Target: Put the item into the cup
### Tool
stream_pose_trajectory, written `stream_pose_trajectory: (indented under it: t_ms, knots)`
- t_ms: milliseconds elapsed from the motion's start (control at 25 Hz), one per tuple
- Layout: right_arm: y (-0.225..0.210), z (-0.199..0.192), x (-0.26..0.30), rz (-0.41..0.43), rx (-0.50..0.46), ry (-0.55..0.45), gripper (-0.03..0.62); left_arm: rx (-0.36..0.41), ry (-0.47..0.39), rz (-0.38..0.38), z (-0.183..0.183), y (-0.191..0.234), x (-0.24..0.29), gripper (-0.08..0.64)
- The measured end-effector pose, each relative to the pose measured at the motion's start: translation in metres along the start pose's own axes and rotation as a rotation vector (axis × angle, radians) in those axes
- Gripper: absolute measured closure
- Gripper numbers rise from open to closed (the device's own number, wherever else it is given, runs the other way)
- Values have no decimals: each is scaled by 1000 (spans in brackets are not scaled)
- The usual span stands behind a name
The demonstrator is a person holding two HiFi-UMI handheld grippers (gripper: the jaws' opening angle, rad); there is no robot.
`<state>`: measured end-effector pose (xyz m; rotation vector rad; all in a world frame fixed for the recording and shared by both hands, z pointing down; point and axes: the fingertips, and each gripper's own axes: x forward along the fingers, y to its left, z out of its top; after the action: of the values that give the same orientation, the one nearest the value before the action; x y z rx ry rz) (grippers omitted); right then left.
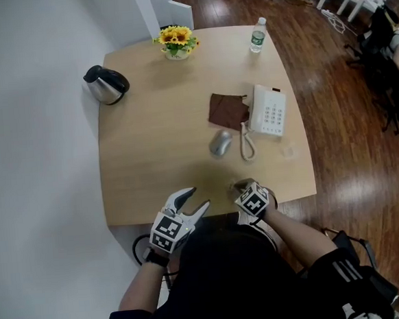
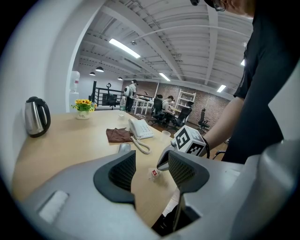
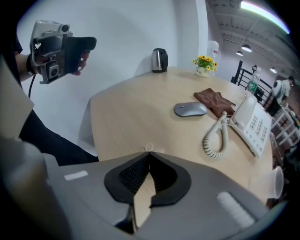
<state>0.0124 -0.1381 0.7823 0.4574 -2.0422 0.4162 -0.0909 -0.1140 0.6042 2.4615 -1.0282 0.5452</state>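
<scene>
Down at the six o'clock edge of the table [image 1: 151,159]: the right gripper [image 3: 149,154], tipped steeply downward, jaws clenched together with a sliver of the item [image 2: 153,173] pinched at their tips. Small clear packet with a red mark, its free end resting on the wood just inside the near edge.

Just beside, toward seven o'clock, the left gripper [image 1: 197,198]: released, jaws wide apart, tips over the table's near edge and aimed across at the other gripper and the packet.

Over at about four o'clock on the tabletop, the cup [image 3: 275,180]: clear plastic, upright, well apart from the packet and near the phone [image 1: 270,110].

White phone at two o'clock, its coiled cord [image 1: 246,143] trailing toward the near side. At the phone's nine o'clock side, just beside it, a brown cloth [image 1: 226,109]; near the cloth's six o'clock, a silver mouse [image 1: 220,144].

Farther off: a kettle [image 1: 106,83] at ten o'clock, a pot of yellow flowers [image 1: 176,41] at twelve, a water bottle [image 1: 258,35] at one.
</scene>
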Motion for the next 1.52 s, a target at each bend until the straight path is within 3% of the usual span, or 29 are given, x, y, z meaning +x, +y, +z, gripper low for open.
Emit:
stream_pose_trajectory:
  t_ms: [280,600,840,1080,1280,1520]
  knots:
    - [-23,19,-38,-45,89,-120,583,12,-13,-13,13,3,7,347]
    - [-122,15,-134,-243,195,-237,583,41,-25,-56,27,-2,25,347]
    - [-197,-30,-175,-395,191,-143,583,70,-16,-88,32,-10,37,347]
    - [-239,-70,-163,-459,213,-31,583,82,-1,-92,34,-13,43,347]
    - [-247,-87,-145,-453,227,33,583,81,9,-83,33,-15,43,347]
    - [-244,-87,-125,-384,270,41,583,81,21,-73,32,-15,44,347]
